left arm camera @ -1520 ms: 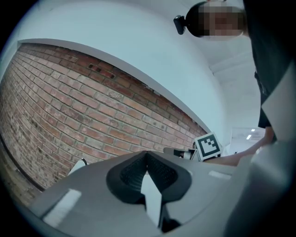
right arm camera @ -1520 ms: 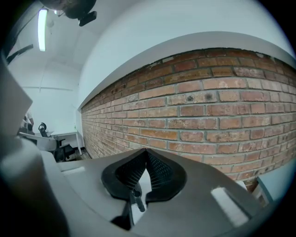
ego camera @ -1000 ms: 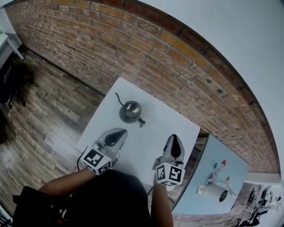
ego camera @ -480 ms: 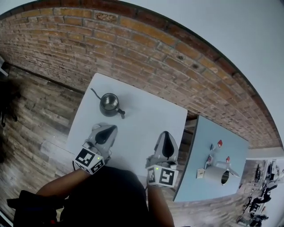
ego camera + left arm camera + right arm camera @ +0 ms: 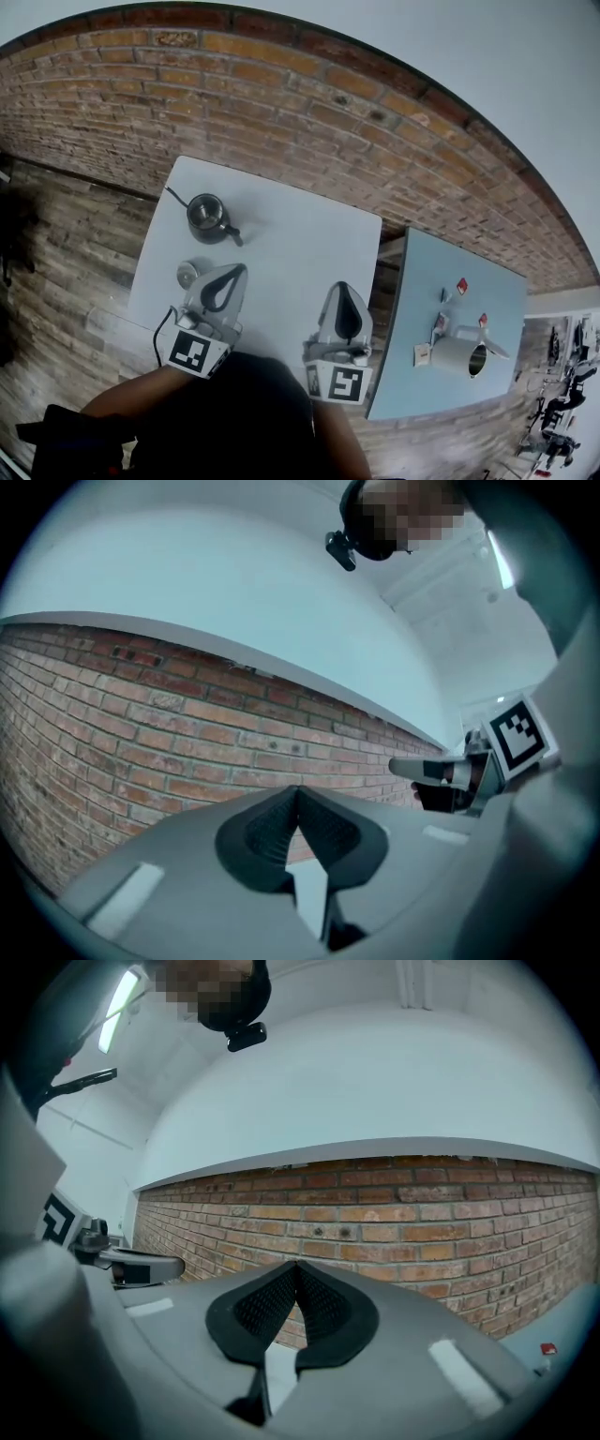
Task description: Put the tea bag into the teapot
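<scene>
A dark metal teapot (image 5: 208, 217) stands at the far left of the white table (image 5: 300, 244), its thin spout pointing left and its handle toward me. A small round grey piece (image 5: 187, 273), maybe its lid, lies on the table just left of my left gripper (image 5: 236, 272). My left gripper (image 5: 298, 797) is shut with nothing in it and hangs over the table's near left part. My right gripper (image 5: 343, 292) is over the near middle and is also shut and empty (image 5: 296, 1271). Both gripper views face the brick wall. I see no tea bag in any view.
A brick wall (image 5: 309, 122) runs behind the table. To the right stands a light blue table (image 5: 450, 300) with a white cylinder (image 5: 457, 356) and small red and white items. Wooden floor (image 5: 66, 234) lies to the left.
The head view has swung, so the teapot and table now sit further left in the picture. The round grey piece has come into view beside the left gripper. Both grippers stayed shut.
</scene>
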